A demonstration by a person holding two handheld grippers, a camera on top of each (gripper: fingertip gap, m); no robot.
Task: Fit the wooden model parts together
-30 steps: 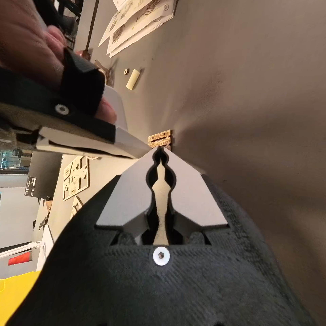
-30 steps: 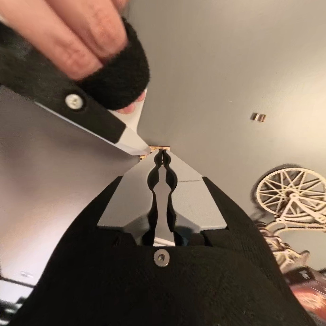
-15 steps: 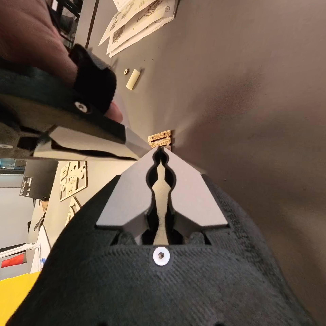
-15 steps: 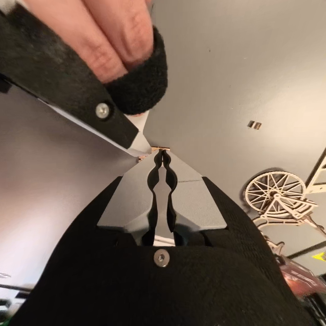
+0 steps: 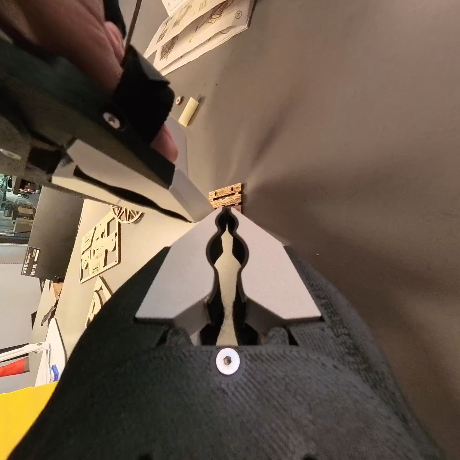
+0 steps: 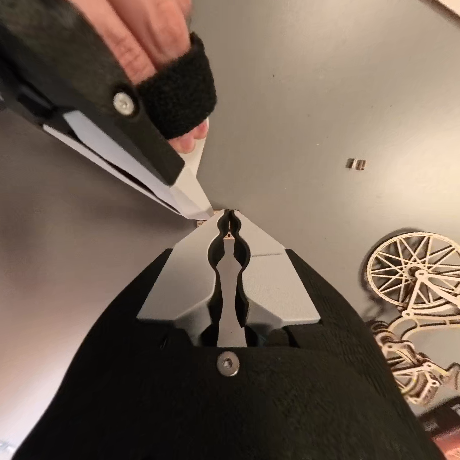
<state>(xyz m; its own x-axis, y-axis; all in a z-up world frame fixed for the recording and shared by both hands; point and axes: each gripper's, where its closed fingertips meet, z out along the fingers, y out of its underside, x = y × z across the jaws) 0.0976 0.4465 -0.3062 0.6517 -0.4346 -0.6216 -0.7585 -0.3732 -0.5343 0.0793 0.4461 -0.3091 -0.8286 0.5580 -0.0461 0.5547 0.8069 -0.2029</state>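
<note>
A small slatted wooden part (image 5: 226,197) with wood-grain engraving is held above the grey table. My left gripper (image 5: 226,210) is shut on its near edge. My right gripper (image 6: 229,212) is shut on the same small piece, of which only a thin tan sliver (image 6: 219,211) shows at the tips. In each wrist view the other gripper comes in from the upper left, with its grey finger (image 5: 189,196) (image 6: 196,199) meeting my tips at the part. A hand grips each tool.
A wooden bicycle model with a spoked wheel (image 6: 413,271) lies at the right. A small dark part (image 6: 356,163) lies on the table. Instruction sheets (image 5: 199,32), a pale cylinder (image 5: 188,115), a tiny ring (image 5: 178,100) and laser-cut wooden sheets (image 5: 100,251) lie further off. Only a small space, under 4 cm, lies between the two pairs of fingers.
Both grippers stay shut on the wooden part. The other gripper's angle has shifted in each view, and the bicycle wheel has slid in the right wrist view.
</note>
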